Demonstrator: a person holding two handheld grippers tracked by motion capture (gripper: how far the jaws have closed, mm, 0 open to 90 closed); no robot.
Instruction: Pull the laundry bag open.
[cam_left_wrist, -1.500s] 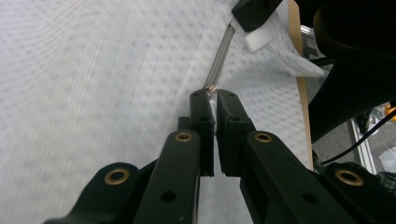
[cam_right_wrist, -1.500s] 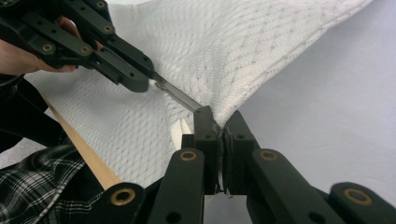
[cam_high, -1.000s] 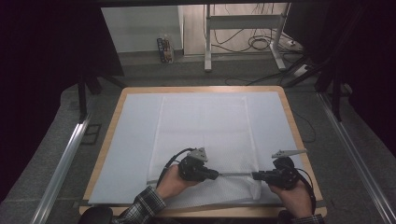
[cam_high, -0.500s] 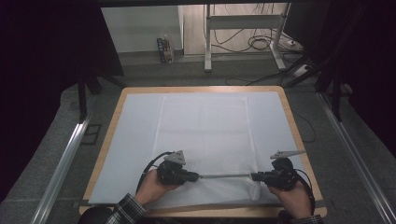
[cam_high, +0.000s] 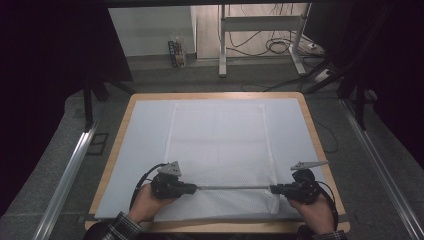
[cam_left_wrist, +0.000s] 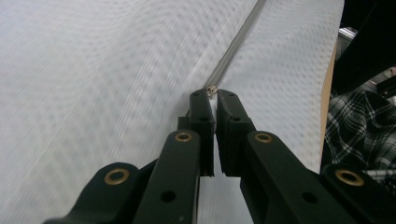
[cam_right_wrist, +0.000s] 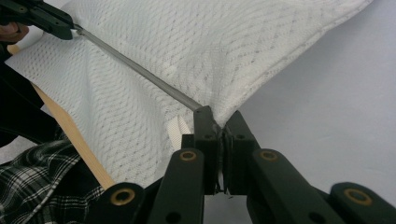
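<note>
The rod (cam_high: 234, 188) lies level, left to right.

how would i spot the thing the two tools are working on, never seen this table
Find the wooden-edged table under a pale sheet. On it lies a white mesh fabric bag; along its near part runs a thin grey line, stretched straight between the left tool and right tool, the only dark streak there.

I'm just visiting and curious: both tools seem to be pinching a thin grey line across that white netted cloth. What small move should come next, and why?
Probably draw the left gripper a little further left. Both it and the right gripper are shut, apparently on the zipper of the mesh bag. The left one's tips sit at the slider, still short of the bag's left edge.
</note>
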